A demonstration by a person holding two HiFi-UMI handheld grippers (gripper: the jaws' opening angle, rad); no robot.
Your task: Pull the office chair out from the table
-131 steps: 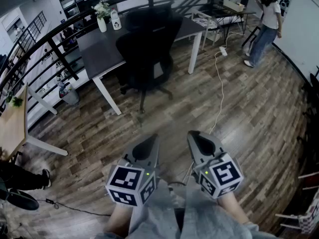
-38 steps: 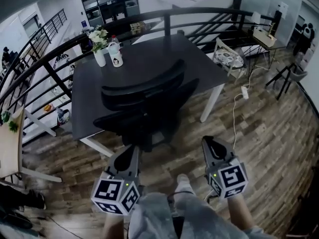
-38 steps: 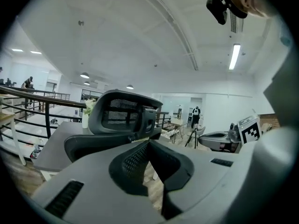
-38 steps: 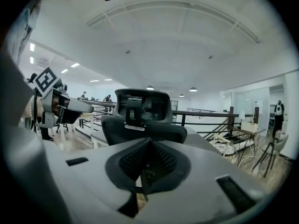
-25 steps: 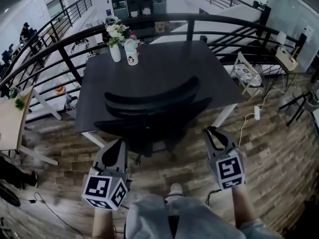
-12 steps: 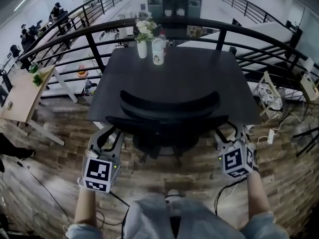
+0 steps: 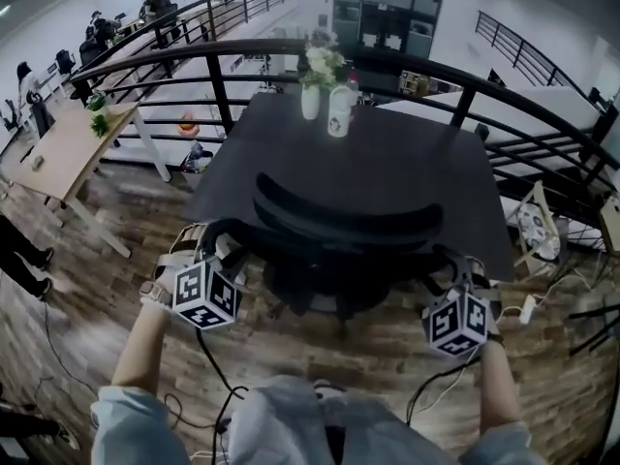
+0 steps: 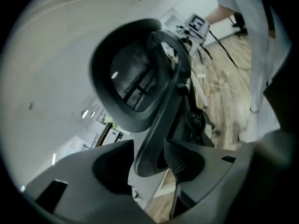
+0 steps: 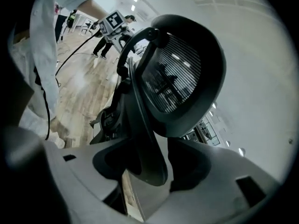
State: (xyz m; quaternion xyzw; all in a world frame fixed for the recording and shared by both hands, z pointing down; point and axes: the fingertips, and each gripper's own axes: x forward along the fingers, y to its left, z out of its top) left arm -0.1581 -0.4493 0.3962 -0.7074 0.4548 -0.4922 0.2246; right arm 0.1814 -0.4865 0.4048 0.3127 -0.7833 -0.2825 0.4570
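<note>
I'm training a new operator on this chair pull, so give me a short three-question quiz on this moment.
1. True or false: the office chair stands clear of the table.
2. What lies between the left gripper's jaws? A) table leg B) armrest C) cable
3. Fill in: the right gripper is ____ (open or shut).
Key: 1 false, it is pushed in against the table; 2 B; 3 open. Both grippers' jaws have just been opening, each around an armrest, not clamped.
</note>
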